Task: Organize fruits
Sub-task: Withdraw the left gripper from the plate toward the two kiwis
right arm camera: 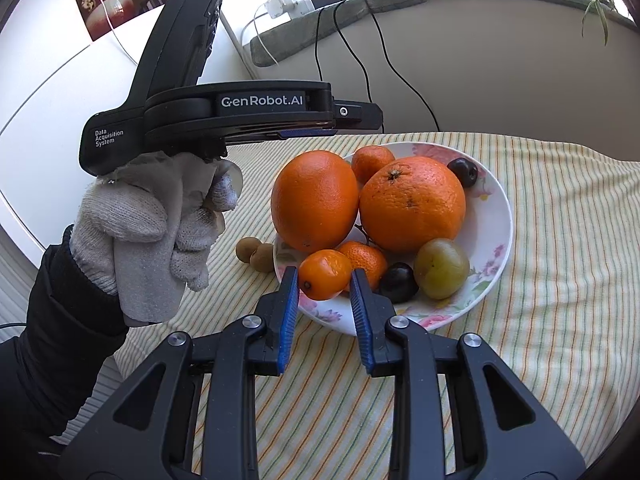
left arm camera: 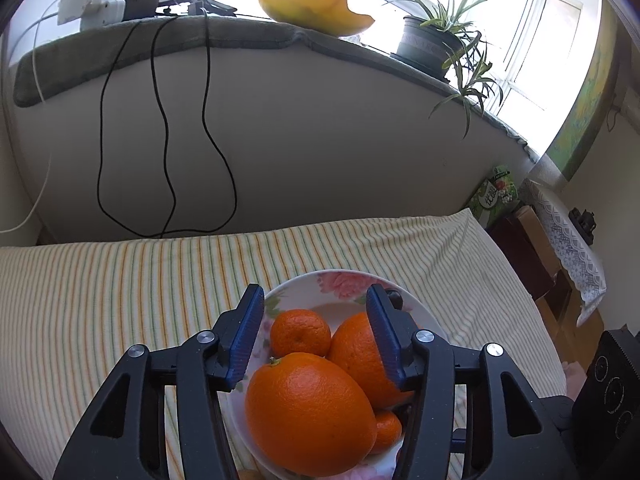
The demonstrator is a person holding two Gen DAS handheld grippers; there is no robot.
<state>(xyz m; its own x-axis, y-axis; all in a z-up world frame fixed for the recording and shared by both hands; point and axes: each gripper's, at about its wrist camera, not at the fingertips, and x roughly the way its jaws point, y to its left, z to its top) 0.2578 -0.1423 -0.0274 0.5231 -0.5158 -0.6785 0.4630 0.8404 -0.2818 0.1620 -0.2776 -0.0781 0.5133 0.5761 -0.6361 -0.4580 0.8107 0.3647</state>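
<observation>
Two grippers out. My right gripper point(right arm camera: 325, 280) sits at 6 o'clock by the near rim of the white floral ceramic plate point(right arm camera: 502, 216), blue pads spread, a small smooth orange kumquat-like fruit point(right arm camera: 323, 275) between the tips; pads look just shy of touching, so released, not clamped. My left gripper point(left arm camera: 316, 316) hovers over the same plate, fingers wide apart, holding nothing, large elongated orange point(left arm camera: 310, 412) under it.

On the plate, near to far: two small dark plums point(right arm camera: 398, 282), round green-yellow fruit point(right arm camera: 441, 268), small mandarin point(right arm camera: 366, 258), big round orange point(right arm camera: 412, 204), another mandarin at 12 o'clock.

Off the plate at 9 o'clock: two small brown round fruits point(right arm camera: 256, 254) on the striped yellow-green tablecloth point(right arm camera: 560, 300). My guess: task mostly done, those two left, kumquat maybe just being placed or picked, can't tell.

Writing: "GenRobot.AI" and "Data Acquisition System" on the left tool's body. Green carton point(left arm camera: 494, 196) at 2 o'clock, print unreadable.
</observation>
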